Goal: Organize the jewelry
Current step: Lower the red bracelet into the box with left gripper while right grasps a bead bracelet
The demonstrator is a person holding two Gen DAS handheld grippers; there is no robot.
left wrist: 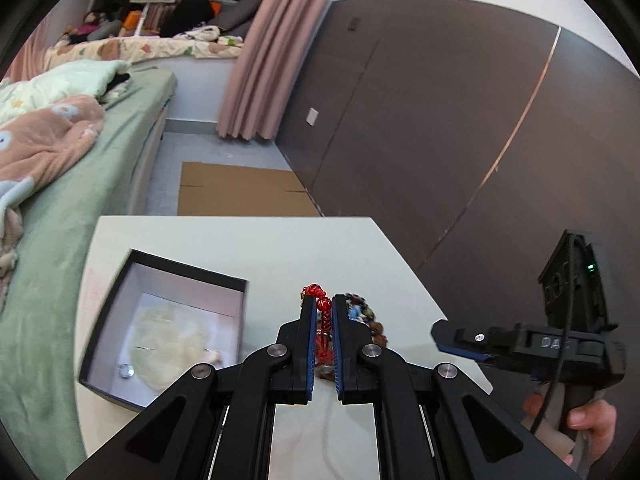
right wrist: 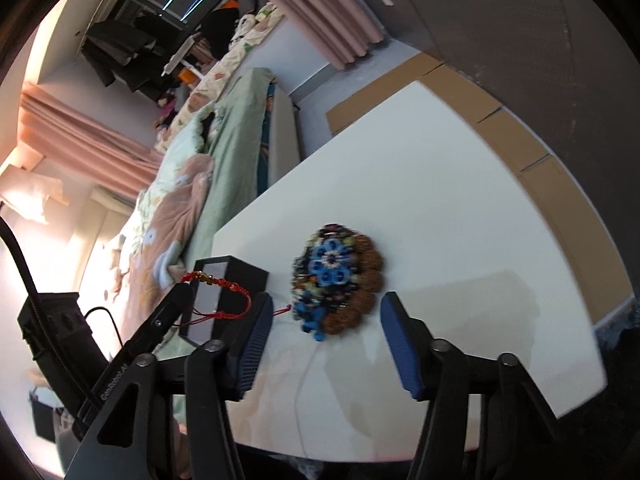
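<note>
Two grippers: left gripper, right gripper. One red cord bracelet. One beaded piece, maybe several strands bunched, blurry. One open box. One table.

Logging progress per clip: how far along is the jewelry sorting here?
Done: nothing certain; the box holds only a pale pad and a small round metal piece. In hand: left gripper shut on the red bracelet. Left: beaded piece lies on the table, right gripper open at it.
</note>
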